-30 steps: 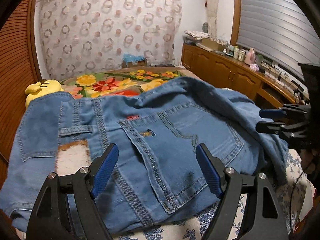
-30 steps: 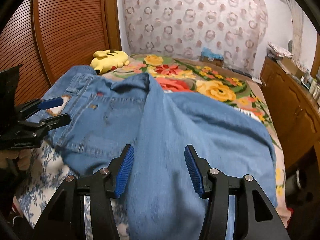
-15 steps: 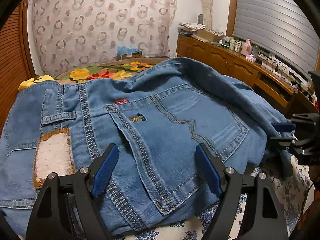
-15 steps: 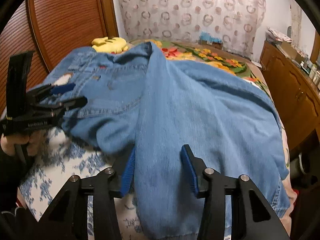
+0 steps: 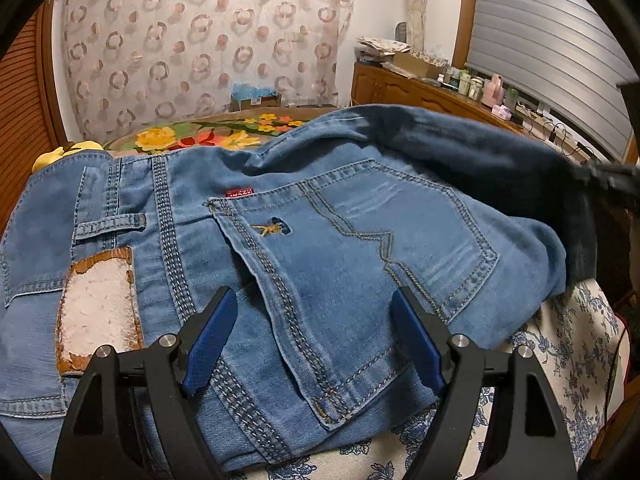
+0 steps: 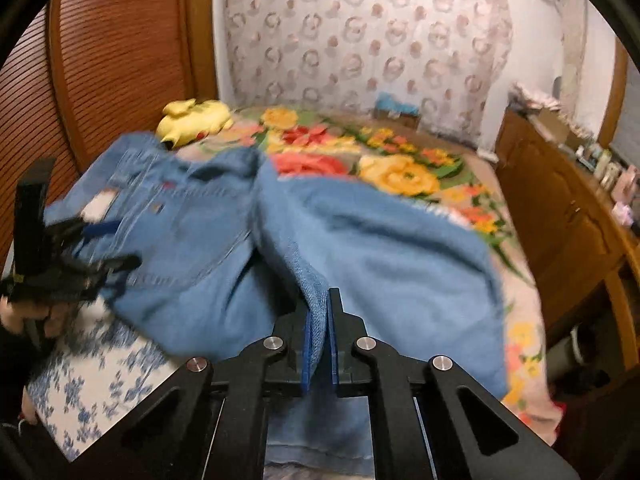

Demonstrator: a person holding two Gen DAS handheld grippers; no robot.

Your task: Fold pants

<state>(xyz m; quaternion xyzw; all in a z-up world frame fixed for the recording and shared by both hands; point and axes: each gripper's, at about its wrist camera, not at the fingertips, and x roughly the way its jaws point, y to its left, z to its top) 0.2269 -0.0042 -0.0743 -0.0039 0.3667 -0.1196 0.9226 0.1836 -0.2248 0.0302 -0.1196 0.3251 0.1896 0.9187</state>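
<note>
Blue jeans [image 5: 360, 240] lie on the bed, seat side up, with a back pocket and a worn waist patch [image 5: 96, 308] facing me. My left gripper [image 5: 314, 300] hovers open just over the pocket, its blue pads apart and not touching the cloth. In the right wrist view, my right gripper [image 6: 320, 308] has its jaws closing tight on a fold of the jeans [image 6: 400, 248] leg, which it holds raised in a ridge. That lifted leg shows dark at the right of the left wrist view, where the right gripper [image 5: 600, 176] is blurred. The left gripper [image 6: 120, 244] shows at far left.
A yellow plush toy [image 6: 196, 120] and a flowered blanket [image 6: 400, 172] lie beyond the jeans. A blue-flowered sheet [image 6: 92, 380] covers the near bed edge. A wooden cabinet [image 6: 560, 216] stands close on the right, slatted wooden doors [image 6: 120, 60] on the left. A hand [image 6: 24, 316] holds the left gripper.
My right gripper has closed its jaws on a fold of the pant leg and risen with it. The left gripper has stayed open over the back pocket.
</note>
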